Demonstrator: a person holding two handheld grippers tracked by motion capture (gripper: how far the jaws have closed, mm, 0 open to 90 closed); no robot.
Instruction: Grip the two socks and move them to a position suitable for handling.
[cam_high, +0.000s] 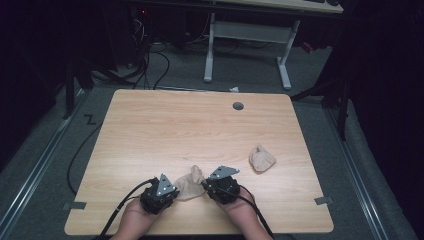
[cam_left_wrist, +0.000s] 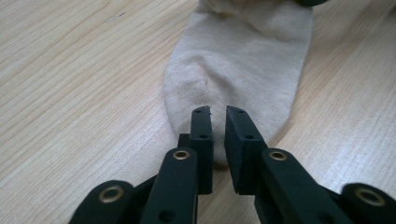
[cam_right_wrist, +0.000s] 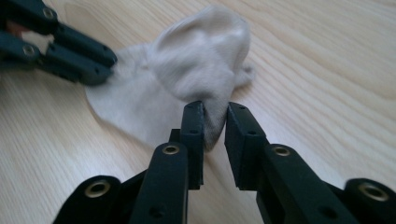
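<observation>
High view: a beige sock (cam_high: 189, 186) lies on the wooden table (cam_high: 165, 130) near the person's edge, directly between the 2 grippers, its long axis running roughly from one to the other, with a raised fold at the right-hand end. The left gripper (cam_high: 172, 192) sits at the sock's flat end and the right gripper (cam_high: 204, 187) at the bunched end, so each hand has its own end within reach and neither is clearly nearer.

In the left gripper view the sock (cam_left_wrist: 238, 60) stretches straight away from the left gripper (cam_left_wrist: 218, 116). The jaws stand a narrow gap apart over the near rounded end; cloth lies beneath and just ahead of them, but I cannot tell whether any is pinched, and the gap itself looks empty.

In the right gripper view the sock's humped fold (cam_right_wrist: 201, 60) rises just ahead of the right gripper (cam_right_wrist: 215, 112). Its jaws stand slightly apart, with the tip of the fold touching the left jaw and dipping into the gap; the pads do not appear to press on it.

A 2nd beige sock (cam_high: 261, 159), balled up, lies well apart to the right. My guess is that any coming pull would run along the sock's length.
</observation>
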